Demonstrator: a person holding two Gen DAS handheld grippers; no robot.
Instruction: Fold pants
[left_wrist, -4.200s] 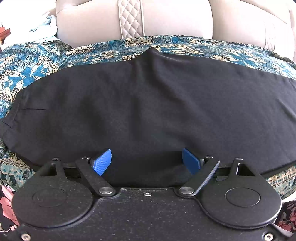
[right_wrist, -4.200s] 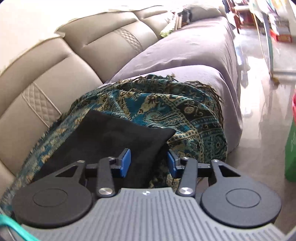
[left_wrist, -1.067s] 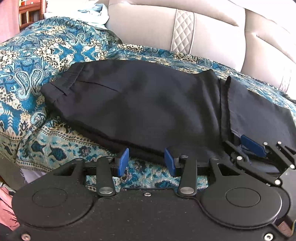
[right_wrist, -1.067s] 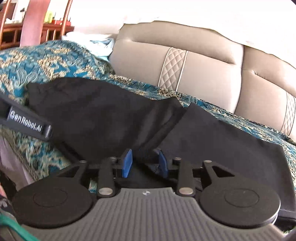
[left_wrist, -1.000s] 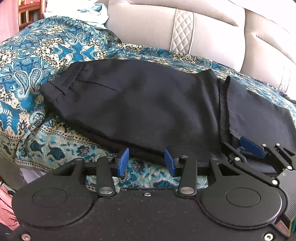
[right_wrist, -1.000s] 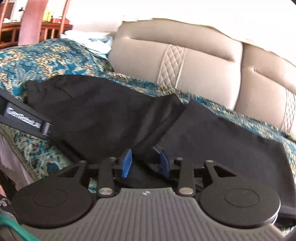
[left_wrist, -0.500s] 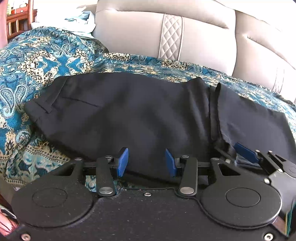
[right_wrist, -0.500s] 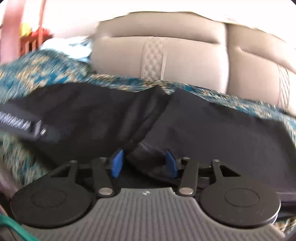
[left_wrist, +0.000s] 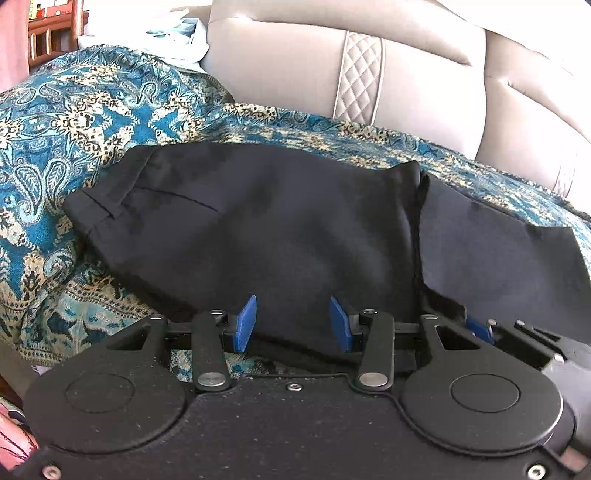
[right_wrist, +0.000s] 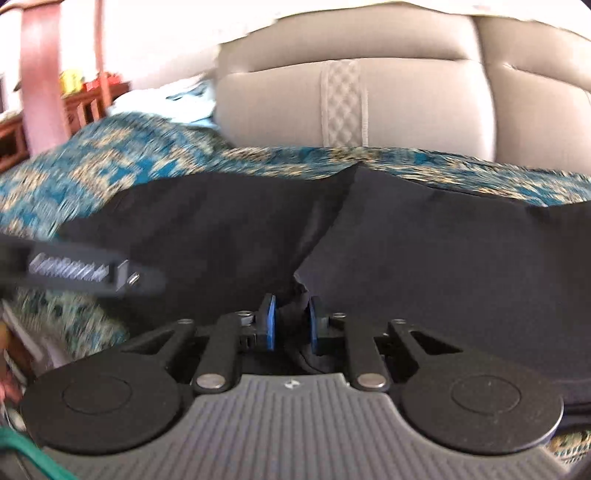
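Black pants lie across a patterned throw on a sofa seat, waistband to the left and a folded-over leg section to the right. My left gripper is open at the near edge, with the fabric lying loose between its blue pads. In the right wrist view the pants fill the middle. My right gripper is closing, its pads pressing on a bunched fold of black fabric at the near edge. The right gripper's pad also shows low right beside my left gripper.
A teal and gold patterned throw covers the seat under the pants. The beige sofa backrest rises behind. Light cloth and wooden furniture are at the far left. The left gripper's body shows blurred in the right wrist view.
The right gripper's jaws have narrowed onto a fold of the pants and its view has rolled level. The left gripper has edged forward over the pants' near edge, its jaws unchanged.
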